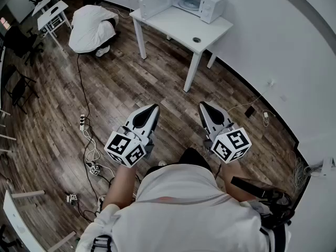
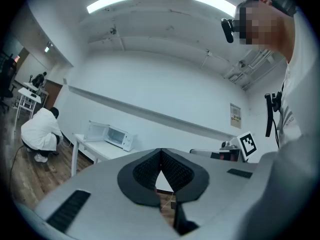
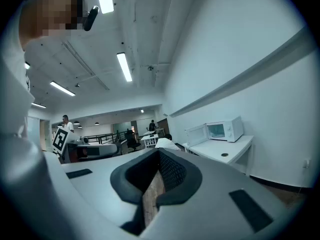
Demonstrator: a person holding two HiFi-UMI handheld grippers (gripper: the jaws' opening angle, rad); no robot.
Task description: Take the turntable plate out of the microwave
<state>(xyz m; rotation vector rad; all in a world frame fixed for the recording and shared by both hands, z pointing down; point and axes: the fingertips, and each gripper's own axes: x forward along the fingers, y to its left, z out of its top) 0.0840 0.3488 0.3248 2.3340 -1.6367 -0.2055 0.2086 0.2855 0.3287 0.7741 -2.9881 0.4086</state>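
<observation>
A white microwave (image 1: 195, 3) stands on a white table (image 1: 173, 26) far ahead by the wall, its door swung open to the left. Inside it lies the round glass turntable plate (image 1: 188, 4). The microwave (image 2: 111, 134) also shows small in the left gripper view, and the microwave (image 3: 220, 129) shows at the right in the right gripper view. My left gripper (image 1: 155, 107) and right gripper (image 1: 201, 104) are held level in front of the person's body, well short of the table. Both are shut, with nothing between the jaws.
A person in white (image 1: 90, 28) crouches on the wood floor left of the table. Cables and a power strip (image 1: 82, 121) trail over the floor at the left. A small dark round thing (image 1: 196, 39) lies on the table. Chairs and desks (image 1: 52, 12) stand far left.
</observation>
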